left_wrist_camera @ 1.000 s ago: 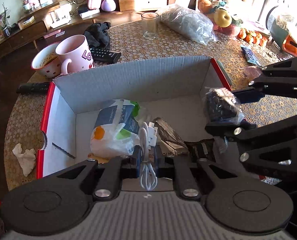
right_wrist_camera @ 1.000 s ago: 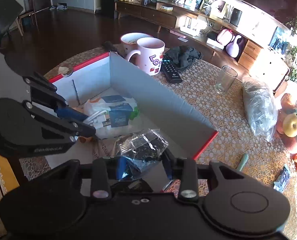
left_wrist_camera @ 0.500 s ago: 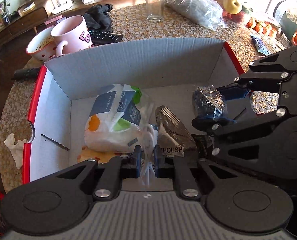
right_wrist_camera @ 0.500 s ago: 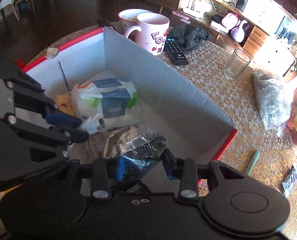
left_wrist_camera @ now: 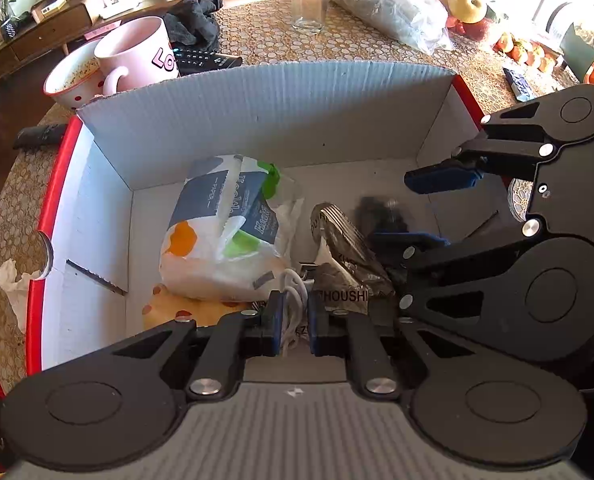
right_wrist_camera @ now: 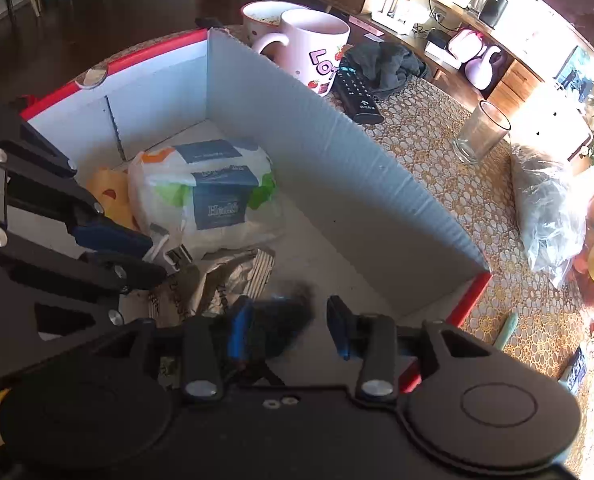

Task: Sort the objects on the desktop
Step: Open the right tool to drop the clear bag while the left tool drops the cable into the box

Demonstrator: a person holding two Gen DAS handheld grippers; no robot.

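Desktop clutter is mostly gathered in the red-edged white cardboard box (left_wrist_camera: 257, 108). Nearest, the left gripper (left_wrist_camera: 293, 322) has its jaws clamped on a coiled white USB cable (left_wrist_camera: 293, 292), low over the box floor and not yet let go. Just beside it the right gripper (right_wrist_camera: 289, 330) has its jaws wide apart; the dark crinkly wrapped packet (right_wrist_camera: 285, 320) between them is blurred, apparently dropping free into the box. Further in lie a silvery-brown foil snack pouch (left_wrist_camera: 337, 248) and a white plastic pack of paper tissues with blue labels (left_wrist_camera: 225, 232). Beyond the box wall, a pink mug (right_wrist_camera: 313, 48), black remote control (right_wrist_camera: 357, 92), clear drinking glass (right_wrist_camera: 481, 132) and crumpled white tissue (left_wrist_camera: 13, 284) remain on the lace-covered table (right_wrist_camera: 417, 148), so sorting looks about half done.
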